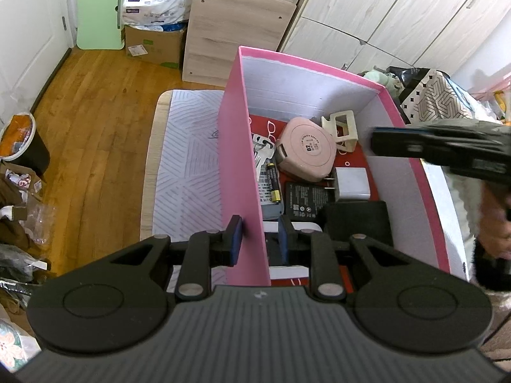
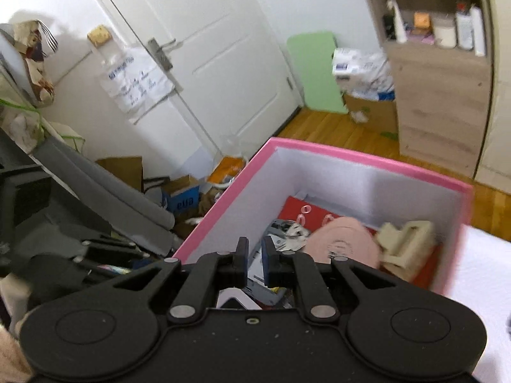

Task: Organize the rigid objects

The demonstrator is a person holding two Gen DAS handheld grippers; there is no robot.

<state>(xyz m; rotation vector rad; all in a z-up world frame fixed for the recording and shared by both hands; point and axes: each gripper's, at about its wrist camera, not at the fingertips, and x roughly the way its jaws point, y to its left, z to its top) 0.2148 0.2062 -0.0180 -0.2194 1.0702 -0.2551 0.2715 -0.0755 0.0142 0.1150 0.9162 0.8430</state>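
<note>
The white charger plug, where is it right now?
In the left wrist view the white charger plug lies inside the pink box, right of centre, just below the round pink case.

left tool [image 1: 259, 239]: jaws parted, straddling a wall | right tool [image 2: 254, 260]: jaws slightly parted, nothing between

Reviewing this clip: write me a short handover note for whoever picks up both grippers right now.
Left gripper: jaws straddle the pink box's side wall, a gap on each side, not clamped.
Right gripper: above the box, jaws slightly apart, holding nothing.
In the box: pink tape measure, cream phone stand, white charger plug, keys, battery, black adapter.
Done: these items are boxed.
Left: cannot tell; no loose items visible on the striped mat.
</note>
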